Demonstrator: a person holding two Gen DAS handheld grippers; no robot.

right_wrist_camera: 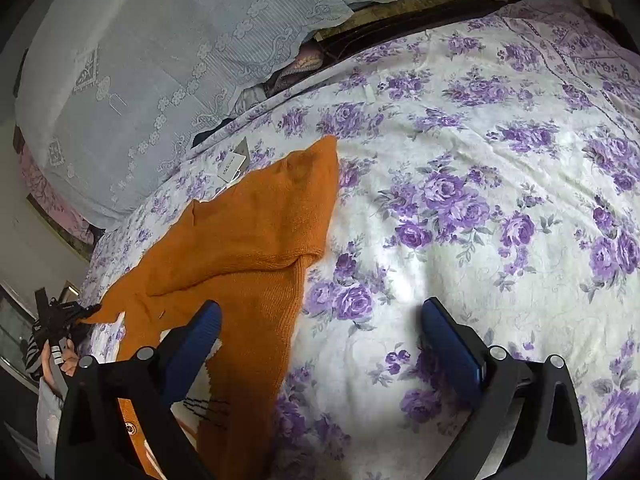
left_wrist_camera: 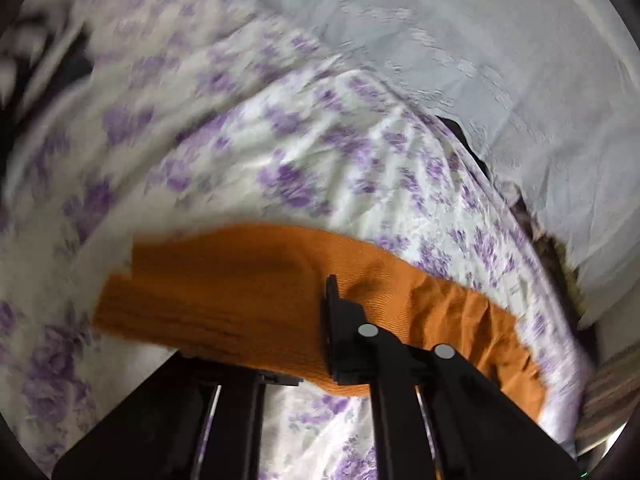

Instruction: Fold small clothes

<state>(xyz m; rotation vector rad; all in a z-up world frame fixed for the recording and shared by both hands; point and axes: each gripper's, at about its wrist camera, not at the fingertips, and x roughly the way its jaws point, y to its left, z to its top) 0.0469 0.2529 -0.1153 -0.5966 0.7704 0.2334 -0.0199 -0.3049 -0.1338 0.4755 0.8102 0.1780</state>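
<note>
An orange knit garment [right_wrist_camera: 244, 236] lies on the bed with one sleeve folded over its body; a paper tag [right_wrist_camera: 234, 162] sticks out at its far end. In the left wrist view the garment [left_wrist_camera: 224, 296] drapes across my left gripper [left_wrist_camera: 316, 332], which is shut on its edge and holds it above the bedspread. That view is motion-blurred. The left gripper also shows at the far left of the right wrist view [right_wrist_camera: 60, 316], holding the garment's corner. My right gripper [right_wrist_camera: 320, 320] is open and empty, its blue pads [right_wrist_camera: 452, 344] straddling the garment's right edge.
The bed has a white bedspread with purple flowers [right_wrist_camera: 500, 184]. A pale lace-covered pillow [right_wrist_camera: 140, 68] lies at the head of the bed. A dark gap with a wooden frame [right_wrist_camera: 400, 4] runs behind the bed.
</note>
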